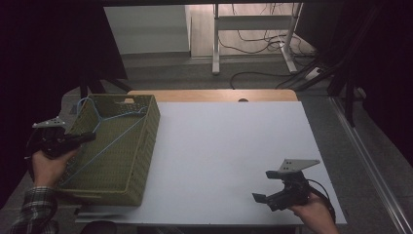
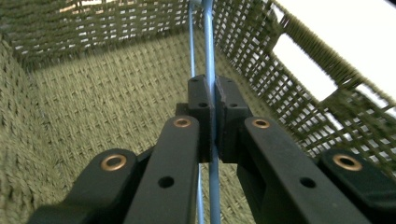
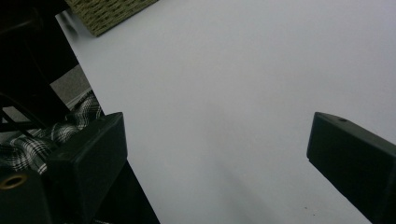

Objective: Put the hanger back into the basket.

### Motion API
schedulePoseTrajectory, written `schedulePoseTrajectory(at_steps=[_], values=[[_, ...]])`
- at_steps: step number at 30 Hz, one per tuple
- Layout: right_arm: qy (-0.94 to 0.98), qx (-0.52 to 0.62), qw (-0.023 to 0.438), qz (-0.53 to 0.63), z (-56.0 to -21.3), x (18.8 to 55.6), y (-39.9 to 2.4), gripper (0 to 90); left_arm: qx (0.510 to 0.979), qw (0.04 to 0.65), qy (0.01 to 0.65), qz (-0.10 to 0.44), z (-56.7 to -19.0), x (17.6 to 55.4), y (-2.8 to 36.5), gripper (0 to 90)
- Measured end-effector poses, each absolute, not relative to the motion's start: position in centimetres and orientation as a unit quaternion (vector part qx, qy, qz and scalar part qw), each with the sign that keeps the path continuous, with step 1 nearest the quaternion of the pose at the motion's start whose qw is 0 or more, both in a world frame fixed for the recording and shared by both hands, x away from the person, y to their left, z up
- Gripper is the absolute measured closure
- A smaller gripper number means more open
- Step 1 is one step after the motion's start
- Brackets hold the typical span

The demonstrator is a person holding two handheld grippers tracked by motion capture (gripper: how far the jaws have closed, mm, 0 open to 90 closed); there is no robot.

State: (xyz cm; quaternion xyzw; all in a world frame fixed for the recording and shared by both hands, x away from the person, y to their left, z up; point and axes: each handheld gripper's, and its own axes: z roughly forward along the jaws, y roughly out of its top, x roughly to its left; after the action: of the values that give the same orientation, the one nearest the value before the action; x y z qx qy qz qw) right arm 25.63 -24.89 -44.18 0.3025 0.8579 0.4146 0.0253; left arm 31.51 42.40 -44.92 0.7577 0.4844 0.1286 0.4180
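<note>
The blue wire hanger lies slanted inside the green woven basket, its hook up against the basket's far wall and its long bar running down toward the near-left corner. My left gripper is clenched on one of its thin wires, jaws pressed tight with the wire running straight between the pads; in the high view that gripper reaches in over the basket's left rim.

I judge the step to be setting the hanger down in the basket. To do it well I would keep the wire level with the woven floor, lower until it rests flat, then let go without dragging. The lattice walls could snag the hook or a corner, so I would stay clear of them.

My right gripper waits released, jaws wide apart, over the white table near its near-right corner, well apart from the basket. A plaid sleeve shows beside it.
</note>
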Motion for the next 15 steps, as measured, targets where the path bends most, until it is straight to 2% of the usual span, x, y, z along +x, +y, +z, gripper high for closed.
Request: schedulePoseTrajectory(at_steps=[5, 7, 9, 12, 15], values=[[0.860, 0.302, 0.024, 0.411, -44.3, 25.6, -24.9, 4.8, 0.767, 0.384, 0.492, 0.148, -45.0, 31.8, 42.0, 85.8], [0.859, 0.303, 0.024, 0.412, -44.4, 25.6, -25.0, 4.8, 0.755, 0.392, 0.504, 0.153, -44.7, 31.6, 42.2, 68.7], [0.858, 0.304, 0.025, 0.413, -44.3, 25.6, -25.1, 4.8, 0.748, 0.390, 0.516, 0.149, -44.3, 31.5, 42.3, 60.0], [0.856, 0.307, 0.028, 0.415, -44.3, 25.6, -25.3, 4.7, 0.742, 0.384, 0.525, 0.164, -43.6, 31.0, 42.2, 40.1], [0.854, 0.308, 0.034, 0.418, -44.3, 25.6, -25.4, 4.4, 0.733, 0.408, 0.522, 0.157, -42.8, 30.4, 42.0, 27.4]])
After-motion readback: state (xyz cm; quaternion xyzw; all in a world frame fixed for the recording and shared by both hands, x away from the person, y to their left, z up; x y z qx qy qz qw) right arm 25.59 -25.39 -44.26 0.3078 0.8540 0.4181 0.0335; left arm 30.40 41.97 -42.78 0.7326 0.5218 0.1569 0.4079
